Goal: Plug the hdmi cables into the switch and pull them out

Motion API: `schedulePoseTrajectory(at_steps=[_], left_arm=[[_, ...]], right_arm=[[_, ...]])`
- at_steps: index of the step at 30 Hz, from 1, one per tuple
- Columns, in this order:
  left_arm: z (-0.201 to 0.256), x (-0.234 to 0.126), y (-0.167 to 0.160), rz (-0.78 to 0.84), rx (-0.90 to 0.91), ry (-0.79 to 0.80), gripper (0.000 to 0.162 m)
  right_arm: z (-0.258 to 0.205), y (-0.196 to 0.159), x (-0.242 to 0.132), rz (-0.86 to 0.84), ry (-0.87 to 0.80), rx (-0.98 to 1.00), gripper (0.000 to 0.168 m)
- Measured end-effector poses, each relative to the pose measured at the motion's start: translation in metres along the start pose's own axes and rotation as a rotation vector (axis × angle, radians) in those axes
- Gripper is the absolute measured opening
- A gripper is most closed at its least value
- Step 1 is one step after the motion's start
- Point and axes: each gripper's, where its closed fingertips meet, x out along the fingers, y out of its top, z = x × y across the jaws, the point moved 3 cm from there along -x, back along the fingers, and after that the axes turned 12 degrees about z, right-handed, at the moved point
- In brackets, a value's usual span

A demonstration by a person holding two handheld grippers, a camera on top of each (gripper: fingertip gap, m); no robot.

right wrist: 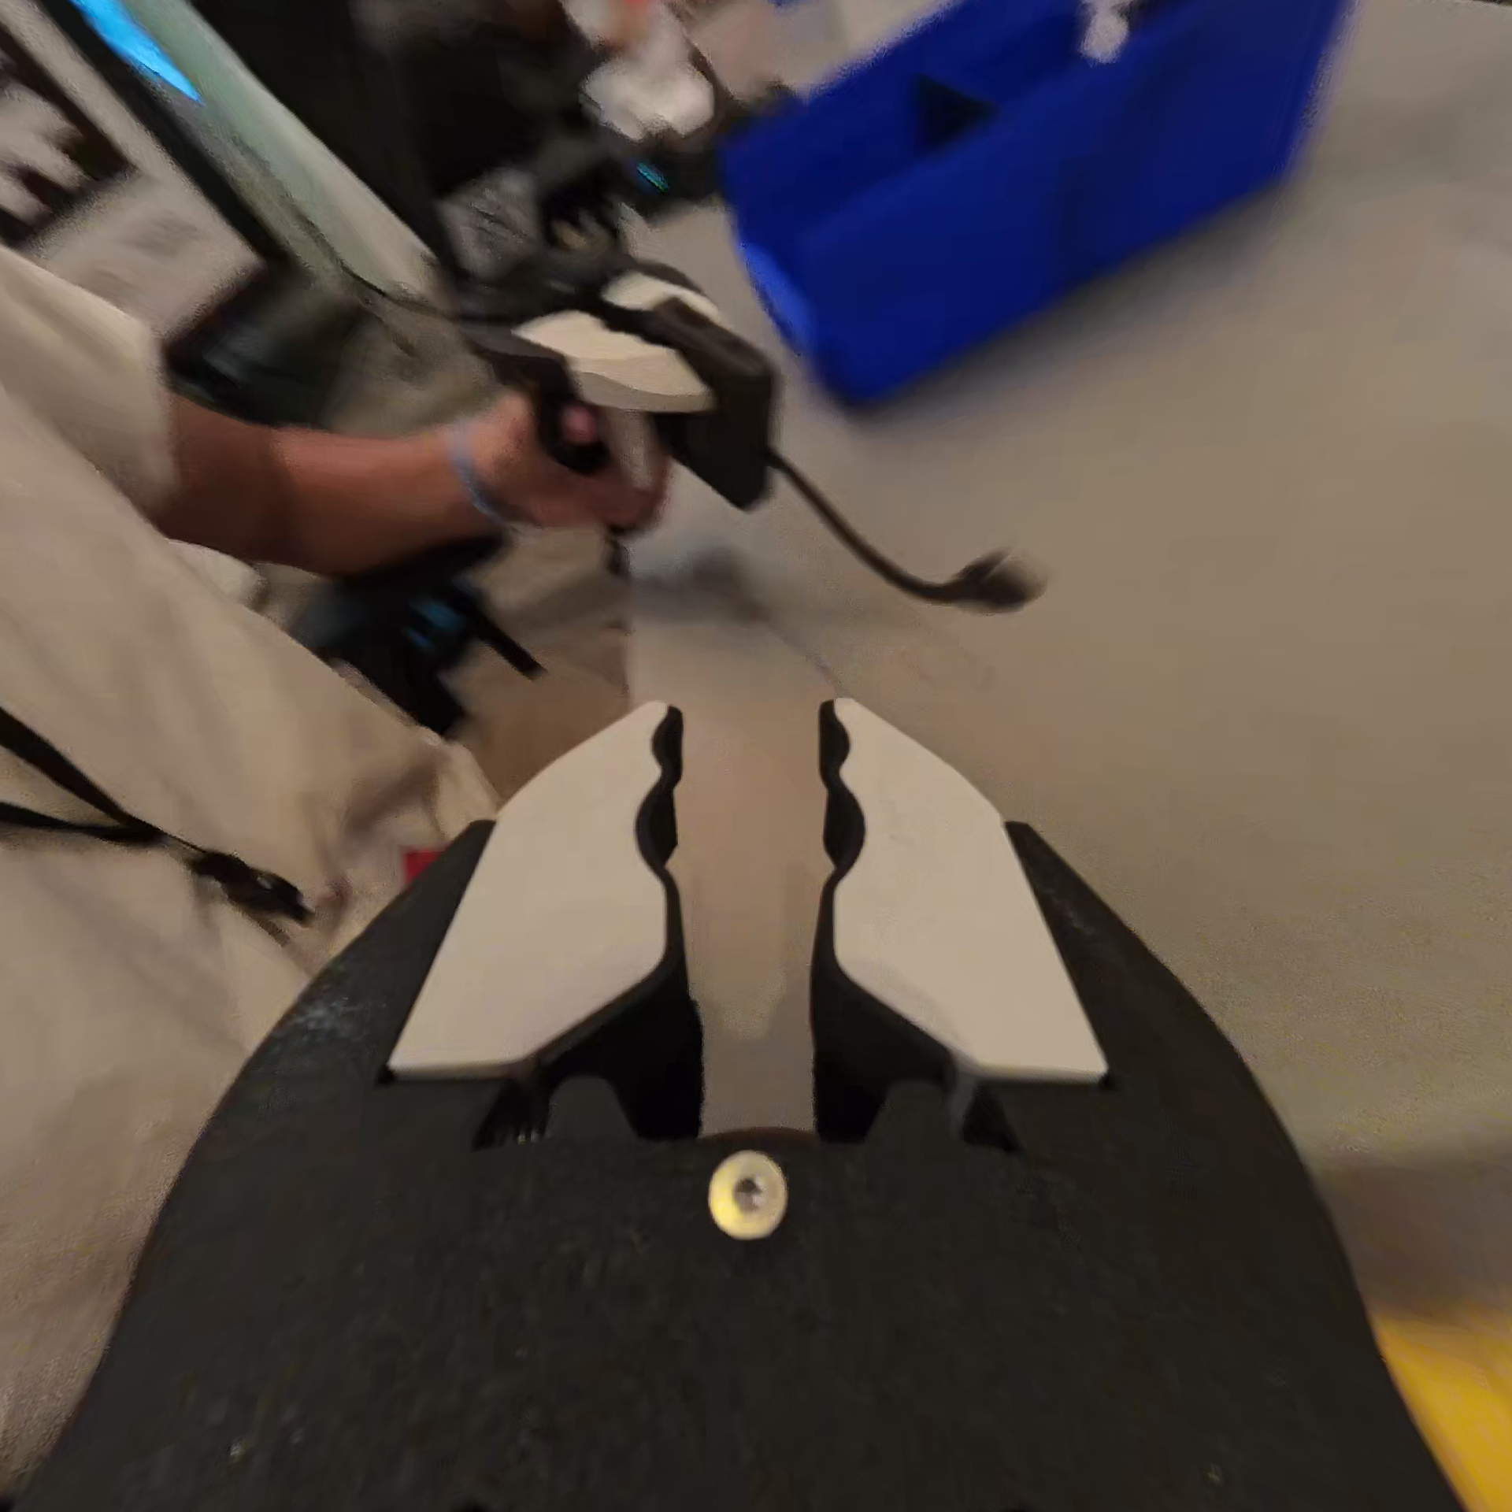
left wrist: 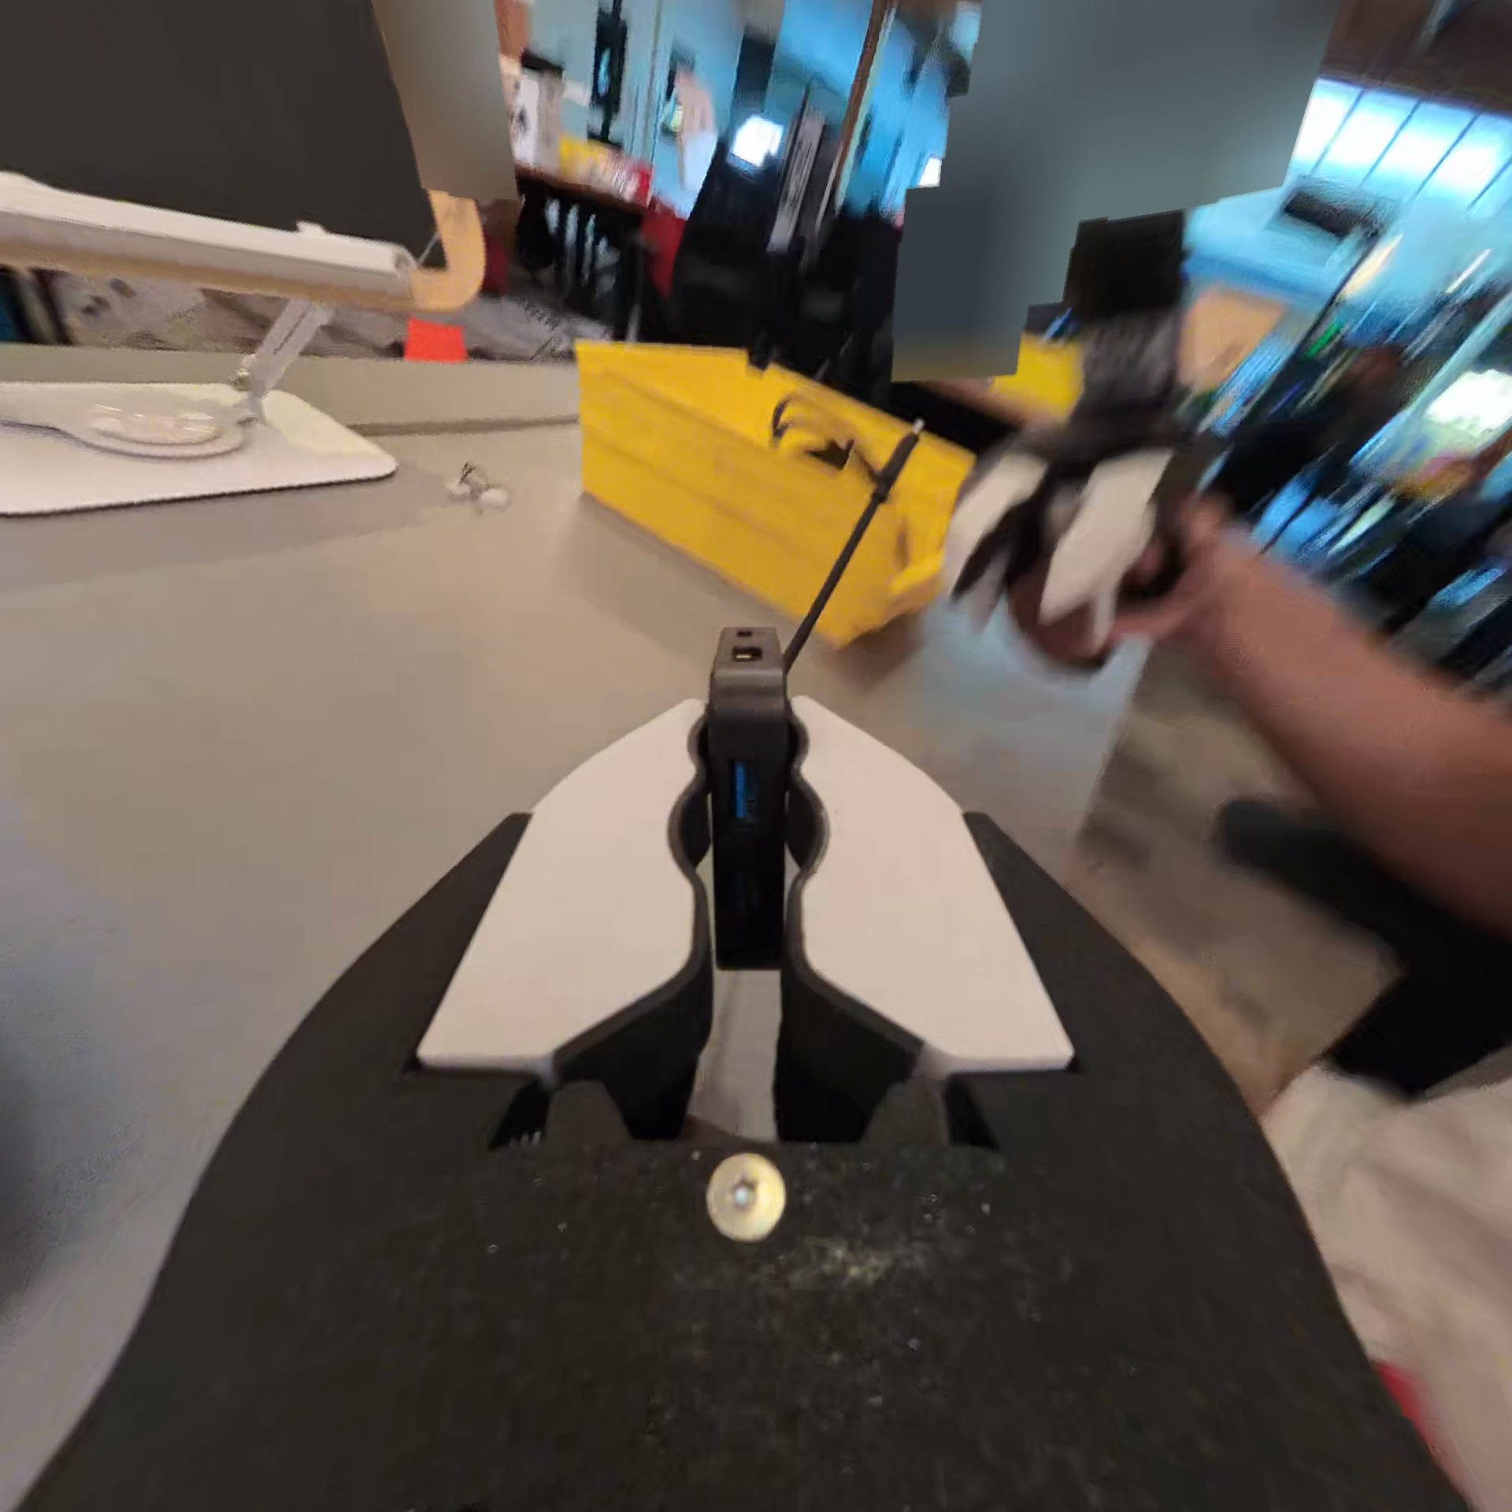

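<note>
Left gripper (left wrist: 746, 720): fingers (left wrist: 589, 884) pinching the switch from both sides, white pads w/ black inner faces tight on its body.
Switch (left wrist: 746, 785): small black box, held on edge between the left fingers, above the bench; blue port faces the camera, more ports on the far end beyond the tips.
Cable (left wrist: 851, 540): thin black lead off the switch's far right corner, running up-right toward the yellow bin; in the right wrist view it droops from the switch and ends in a dark plug (right wrist: 994, 582), free, just over the bench.
Right gripper (right wrist: 749, 720): fingers (right wrist: 556, 916) spread, clear gap, nothing in between; bench seen through the gap. In the left wrist view it's blurred, right of the switch, well apart from it.
Hands: person's hand (left wrist: 1145, 589) grips the right tool's handle; other hand (right wrist: 564, 466) on the left tool, blue band at wrist.
Yellow bin (left wrist: 736, 483): on the bench beyond the switch, dark cable bits inside.
Blue bin (right wrist: 1023, 204): on the bench beyond the switch in the right wrist view, blurred.
White stand (left wrist: 196, 434): far left of the switch, on the bench.
Bench (left wrist: 286, 695): grey, plain.
</note>
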Motion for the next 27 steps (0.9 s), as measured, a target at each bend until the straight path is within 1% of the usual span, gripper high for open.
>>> schedulePoseTrajectory(at_steps=[1, 2, 4, 6, 8, 9, 10, 11, 12, 14, 16, 18, 20, 22, 24, 26, 27], left_arm=[[-0.001, -0.001, 0.007, 0.056, -0.083, -0.029, 0.013], [-0.002, -0.002, 0.014, 0.114, -0.154, -0.045, 0.014], [0.003, -0.003, 0.023, 0.214, -0.290, -0.114, 0.013], [0.008, -0.002, 0.026, 0.269, -0.403, -0.154, 0.013], [0.013, 0.001, 0.027, 0.306, -0.465, -0.175, 0.014], [0.015, 0.003, 0.024, 0.300, -0.464, -0.173, 0.014], [0.018, 0.005, 0.022, 0.285, -0.440, -0.185, 0.014], [0.017, 0.005, 0.021, 0.275, -0.413, -0.162, 0.014], [0.015, 0.006, 0.018, 0.233, -0.390, -0.142, 0.016], [0.009, 0.002, 0.017, 0.197, -0.372, -0.105, 0.033], [0.000, -0.007, 0.016, 0.180, -0.338, -0.049, 0.035], [-0.007, -0.011, 0.014, 0.153, -0.262, 0.002, 0.031], [-0.011, -0.011, 0.010, 0.097, -0.178, 0.035, 0.028], [-0.011, -0.009, 0.006, 0.065, -0.107, 0.045, 0.026], [-0.007, -0.006, 0.004, 0.050, -0.070, 0.037, 0.024], [-0.002, -0.002, -0.002, 0.017, -0.046, 0.020, 0.023], [-0.001, 0.000, -0.006, -0.003, -0.027, 0.019, 0.023]], right_arm=[[-0.007, -0.007, 0.023, 0.048, 0.077, 0.041, 0.030], [-0.008, -0.014, 0.046, 0.078, 0.111, 0.104, 0.032], [-0.006, -0.016, 0.086, 0.165, 0.129, 0.235, 0.041], [-0.016, 0.000, 0.113, 0.310, 0.207, 0.323, 0.042], [-0.026, 0.011, 0.132, 0.341, 0.266, 0.358, 0.044], [-0.030, 0.015, 0.139, 0.352, 0.277, 0.357, 0.040], [-0.033, 0.017, 0.142, 0.365, 0.290, 0.349, 0.018], [-0.030, 0.015, 0.143, 0.360, 0.263, 0.342, 0.013], [-0.029, 0.013, 0.142, 0.351, 0.253, 0.352, 0.013], [-0.019, 0.014, 0.128, 0.344, 0.184, 0.322, 0.012], [-0.001, 0.025, 0.096, 0.348, 0.087, 0.258, 0.012], [0.030, 0.046, 0.045, 0.339, -0.126, 0.135, 0.013], [0.066, 0.072, -0.021, 0.311, -0.373, 0.044, 0.013], [0.114, 0.084, -0.098, 0.150, -0.726, -0.048, 0.013], [0.157, 0.095, -0.170, -0.034, -1.003, -0.129, 0.013], [0.199, 0.104, -0.227, -0.313, -1.195, -0.220, 0.013], [0.217, 0.105, -0.246, -0.475, -1.229, -0.242, 0.013]])
